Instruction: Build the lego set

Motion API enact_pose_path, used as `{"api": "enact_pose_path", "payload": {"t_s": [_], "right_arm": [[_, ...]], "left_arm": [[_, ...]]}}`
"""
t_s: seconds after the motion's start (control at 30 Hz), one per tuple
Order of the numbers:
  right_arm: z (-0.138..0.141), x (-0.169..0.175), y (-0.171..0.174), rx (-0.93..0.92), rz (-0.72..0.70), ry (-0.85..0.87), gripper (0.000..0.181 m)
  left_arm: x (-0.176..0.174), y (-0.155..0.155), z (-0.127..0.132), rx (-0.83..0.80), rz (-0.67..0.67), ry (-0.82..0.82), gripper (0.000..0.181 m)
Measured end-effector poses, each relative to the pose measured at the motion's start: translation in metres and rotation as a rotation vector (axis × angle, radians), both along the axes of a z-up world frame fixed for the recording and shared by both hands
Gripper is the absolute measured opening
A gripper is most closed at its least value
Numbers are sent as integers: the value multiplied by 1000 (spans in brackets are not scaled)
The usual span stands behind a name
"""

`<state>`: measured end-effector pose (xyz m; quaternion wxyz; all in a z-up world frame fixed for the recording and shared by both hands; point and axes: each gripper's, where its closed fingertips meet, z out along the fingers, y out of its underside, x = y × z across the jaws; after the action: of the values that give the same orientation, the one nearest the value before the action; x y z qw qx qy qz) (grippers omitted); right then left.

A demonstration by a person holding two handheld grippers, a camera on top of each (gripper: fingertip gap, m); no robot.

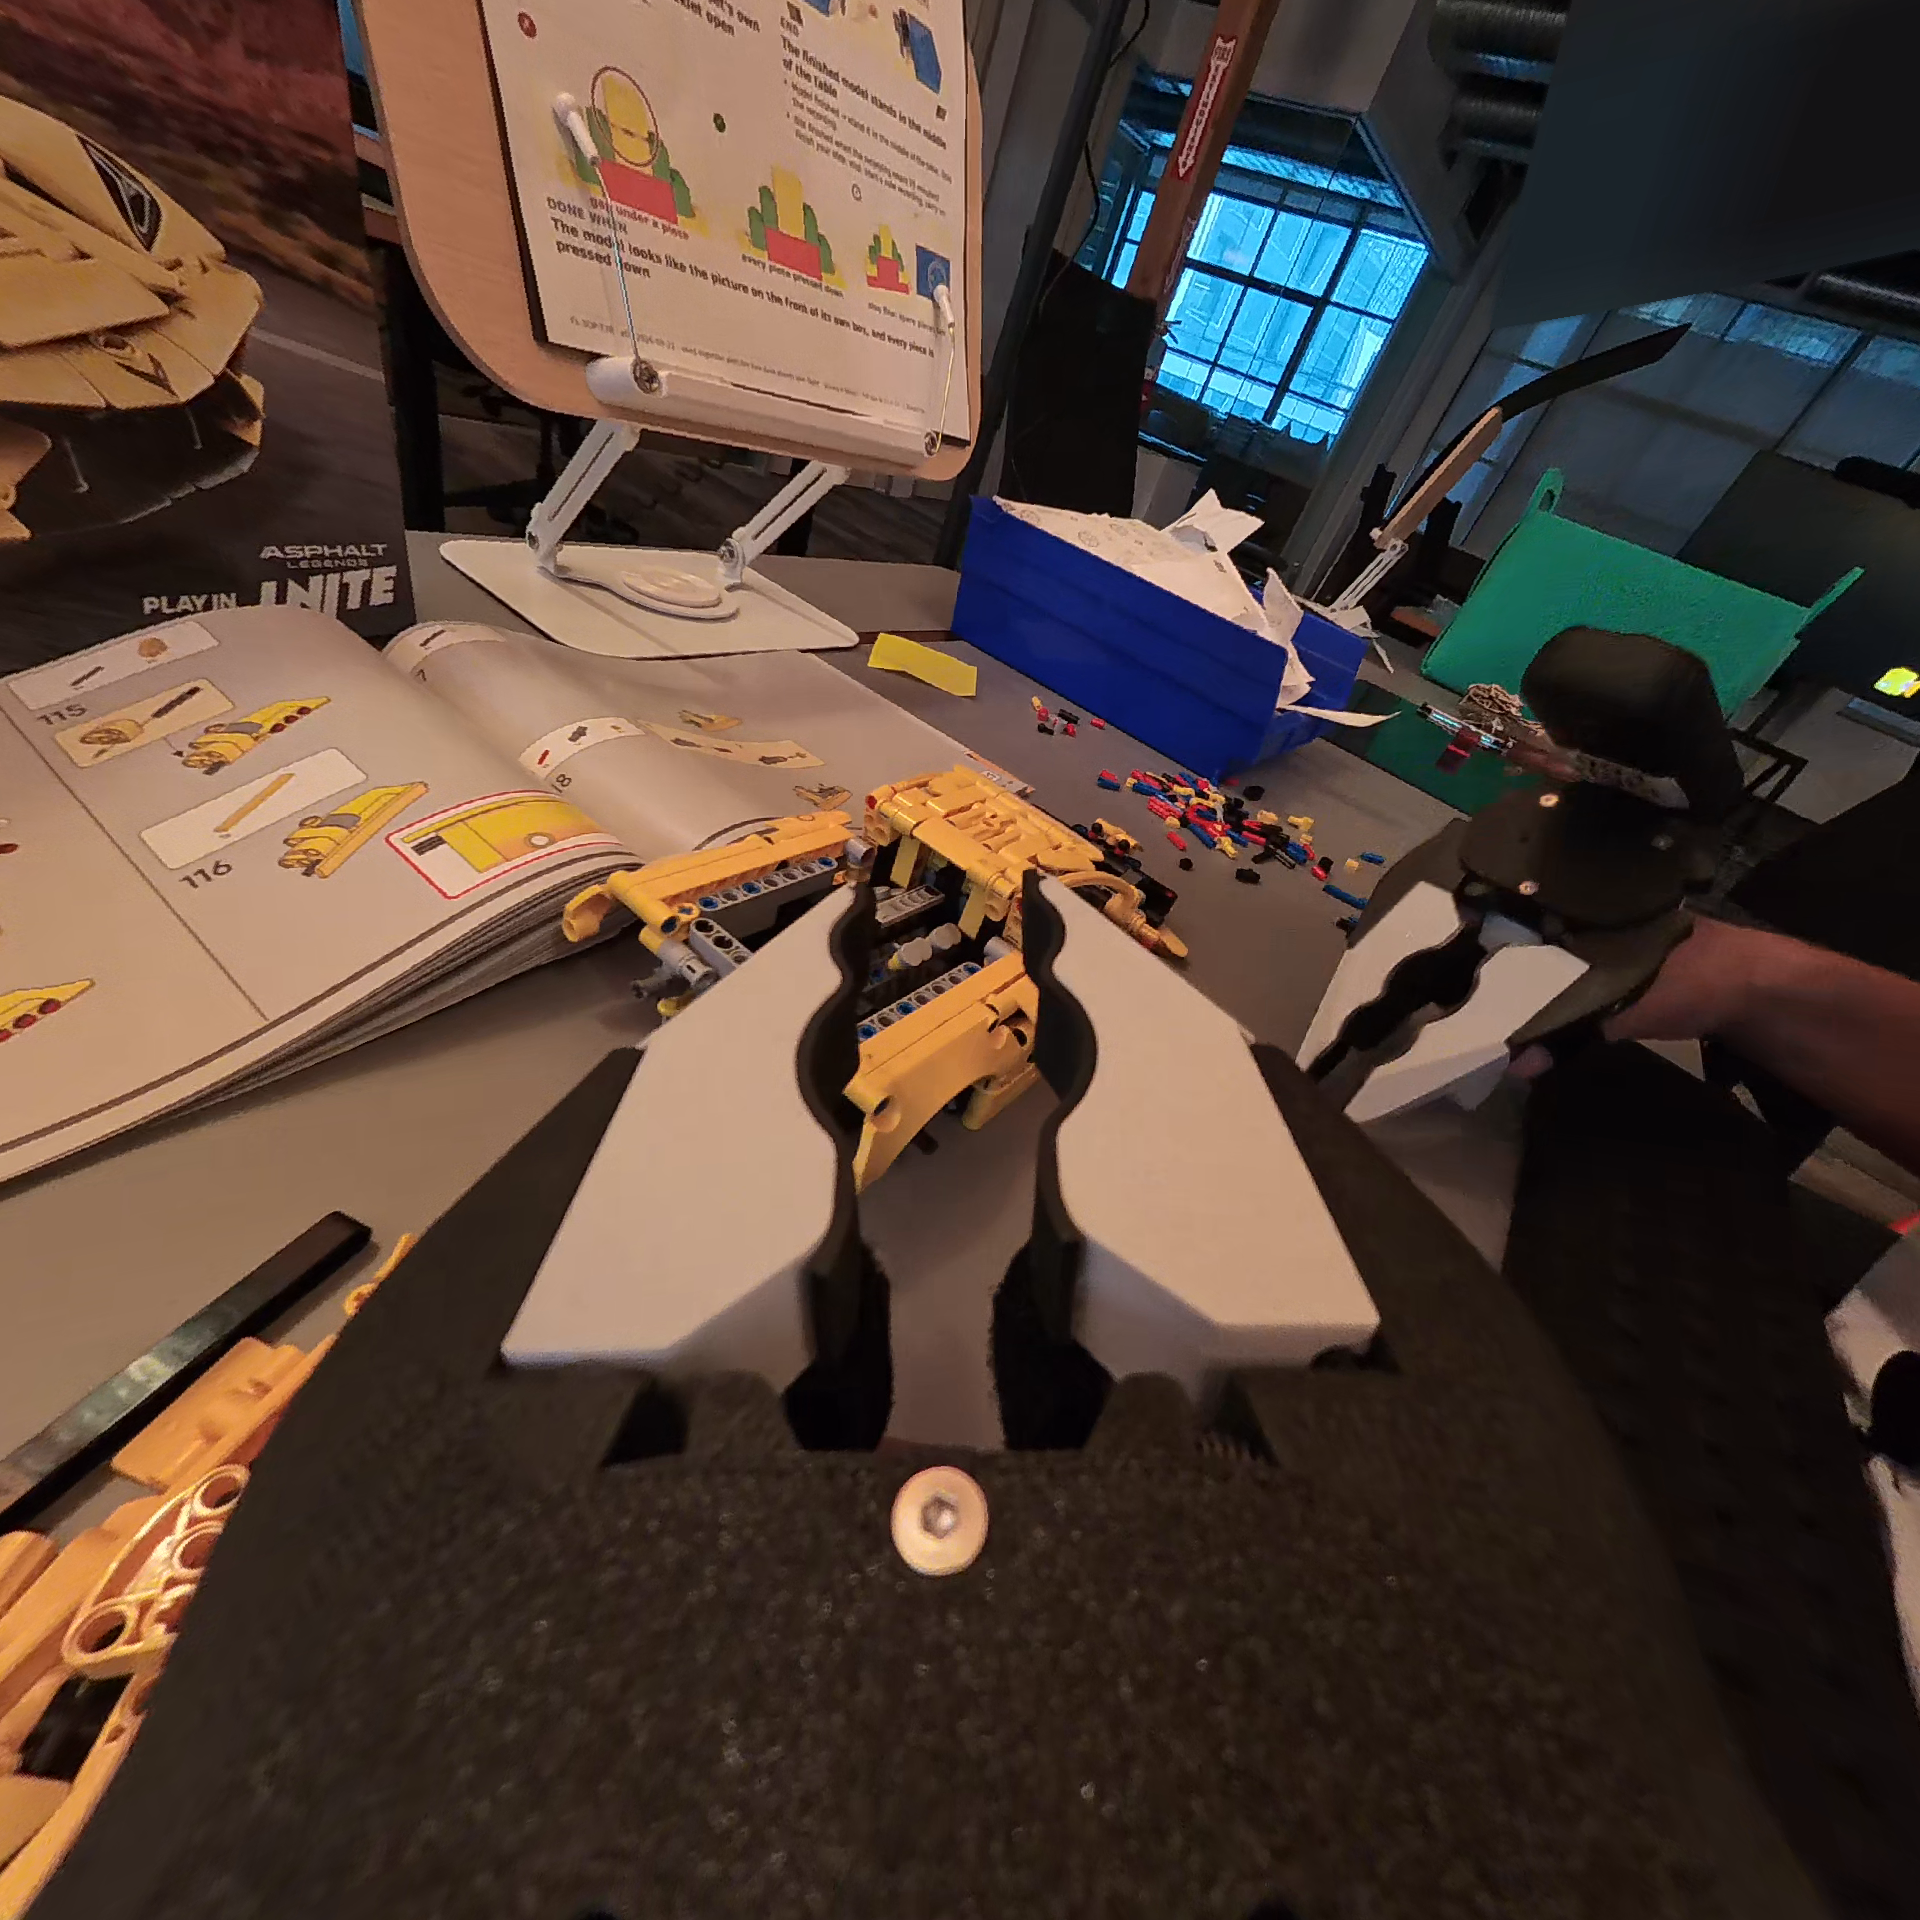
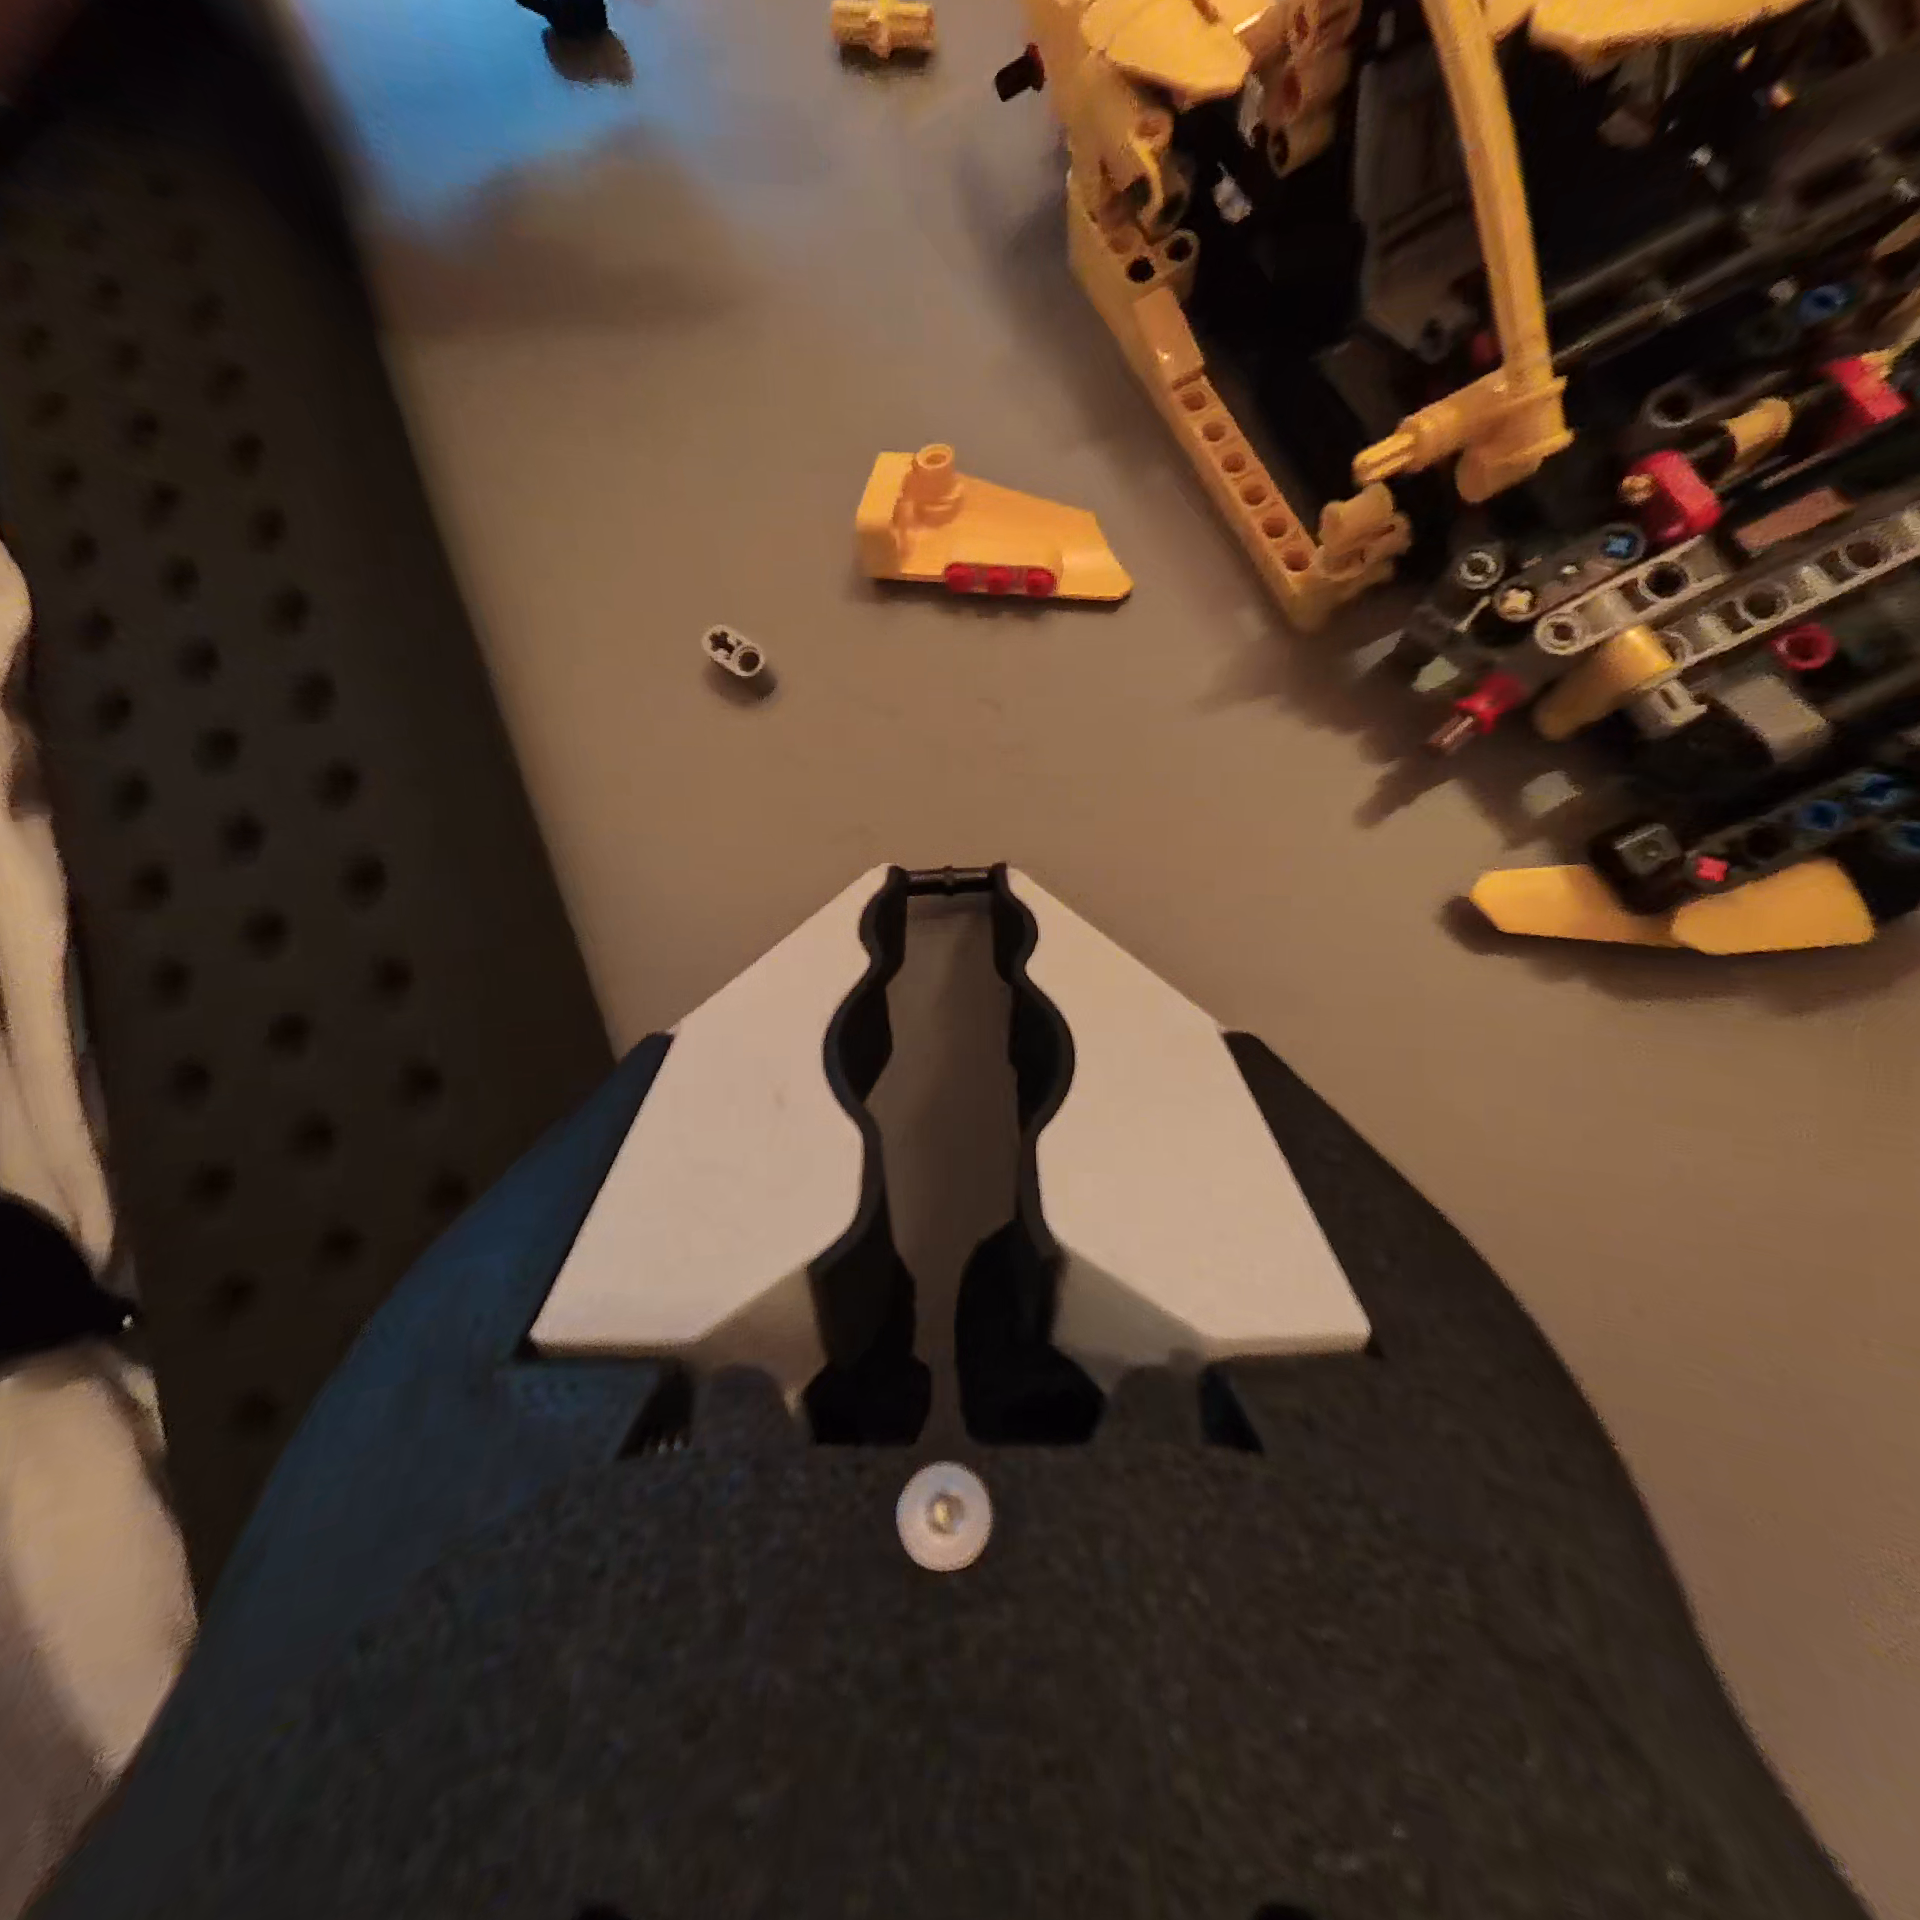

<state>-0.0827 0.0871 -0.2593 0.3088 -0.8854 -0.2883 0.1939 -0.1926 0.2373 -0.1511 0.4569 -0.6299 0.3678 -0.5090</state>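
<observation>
Carrying a pin toward the half-built car

Our right hand-held gripper [image 2: 948, 879] pinches a small black pin [image 2: 948, 878] crosswise at its tips, above the table [image 2: 935, 727]; the left hand-held gripper [image 1: 940, 914] hangs released over the yellow model [image 1: 966, 831]. We should brace the model, then line the pin up squarely with its hole.

Each claw [image 2: 951, 878] has 2 white fingers [image 2: 727, 1174], wavy black pads, textured black body, silver screw.

Left gripper [image 1: 940, 914] jaws apart, poised before yellow lego model [image 1: 935, 883]; instruction booklet [image 1: 312, 831] alongside.
</observation>
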Motion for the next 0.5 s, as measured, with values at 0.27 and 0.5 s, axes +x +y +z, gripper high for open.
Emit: {"api": "enact_pose_path", "payload": {"t_s": [0.27, 0.5], "right_arm": [[-3, -4, 5, 26, -1, -38, 14], [11, -17, 4, 105, 47, -40, 23]], "left_arm": [[-2, -2, 0, -11, -4, -7, 28], [-1, -6, -4, 16, -2, 22, 28]]}}
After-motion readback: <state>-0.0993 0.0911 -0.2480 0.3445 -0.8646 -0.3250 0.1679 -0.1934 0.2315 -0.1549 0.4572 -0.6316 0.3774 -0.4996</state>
